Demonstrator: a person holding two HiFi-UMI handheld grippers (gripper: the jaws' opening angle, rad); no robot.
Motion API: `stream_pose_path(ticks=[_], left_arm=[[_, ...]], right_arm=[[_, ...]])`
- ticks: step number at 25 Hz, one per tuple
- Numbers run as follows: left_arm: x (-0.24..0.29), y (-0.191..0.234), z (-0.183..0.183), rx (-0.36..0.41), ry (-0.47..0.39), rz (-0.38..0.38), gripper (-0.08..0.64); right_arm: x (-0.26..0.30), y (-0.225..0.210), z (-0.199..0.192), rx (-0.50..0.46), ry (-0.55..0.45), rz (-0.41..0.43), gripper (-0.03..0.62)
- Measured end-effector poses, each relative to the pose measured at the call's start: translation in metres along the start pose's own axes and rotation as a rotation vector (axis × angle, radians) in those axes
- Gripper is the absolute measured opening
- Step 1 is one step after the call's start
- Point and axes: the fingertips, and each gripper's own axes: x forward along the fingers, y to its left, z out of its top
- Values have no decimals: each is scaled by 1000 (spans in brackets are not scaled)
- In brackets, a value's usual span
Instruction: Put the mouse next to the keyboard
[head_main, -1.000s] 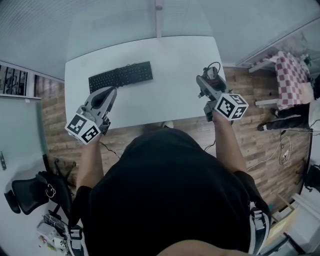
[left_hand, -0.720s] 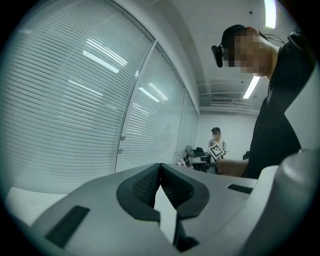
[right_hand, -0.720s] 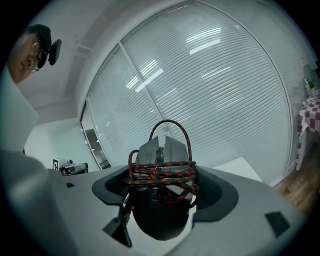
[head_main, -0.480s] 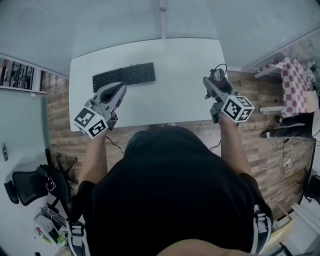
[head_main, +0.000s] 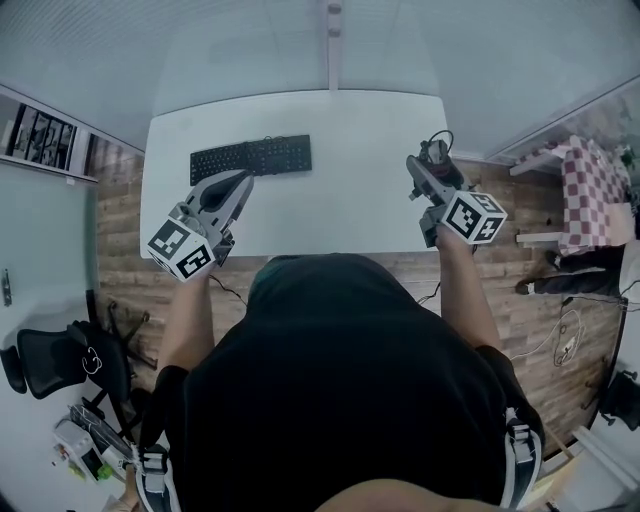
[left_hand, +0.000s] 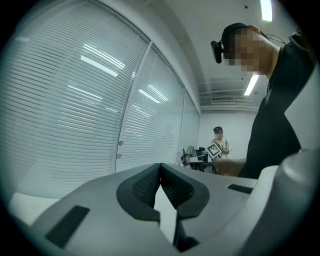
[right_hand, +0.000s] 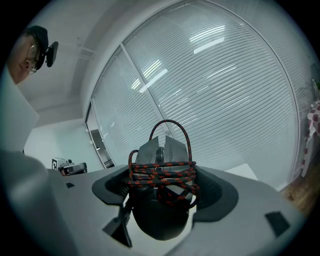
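mouse: a grey and black mouse (right_hand: 159, 150) with its red-and-black cord (right_hand: 165, 176) wound round it, clamped in the right gripper
mouse place: in the head view it sits over the right edge of the table (head_main: 350, 200), well apart from the keyboard
right gripper: right gripper (head_main: 428, 165) has its jaws closed on the sides of the mouse, whose nose points away from the camera; a loop of cord stands up above it
left gripper: left gripper (head_main: 243, 180) has its jaw tips pressed together with nothing between them
left gripper place: above the table's near left part, tips aimed toward the keyboard's near edge; whether it touches the table cannot be told
keyboard: black keyboard (head_main: 251, 158) lies flat on the far left part of the white table, its long side along the far edge
table: white, bare between keyboard and mouse
surroundings: blinds (left_hand: 65, 125) behind glass past the table, wood floor, a black chair (head_main: 50, 365) at the left, a checked cloth (head_main: 585, 185) at the right
other: a second person (left_hand: 220, 142) stands far back in the room
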Motion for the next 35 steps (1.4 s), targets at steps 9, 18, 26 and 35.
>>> stream_pose_path(ticks=[9,18,26,35], left_arm=[[-3,24,-11,-28,-1,-10,23],[-1,36,-13,-35,0,-22,23],[4,44,-18,-44,8,-31,23],[6,52,-15,-51,6,-14,23]], right_arm=[[24,8,-6,0,12,-6,402],[27,1,-11,6,13,-38,402],[37,-1,-17,11,37,-42,402],[45,-8,-16,13,56,-46,402]])
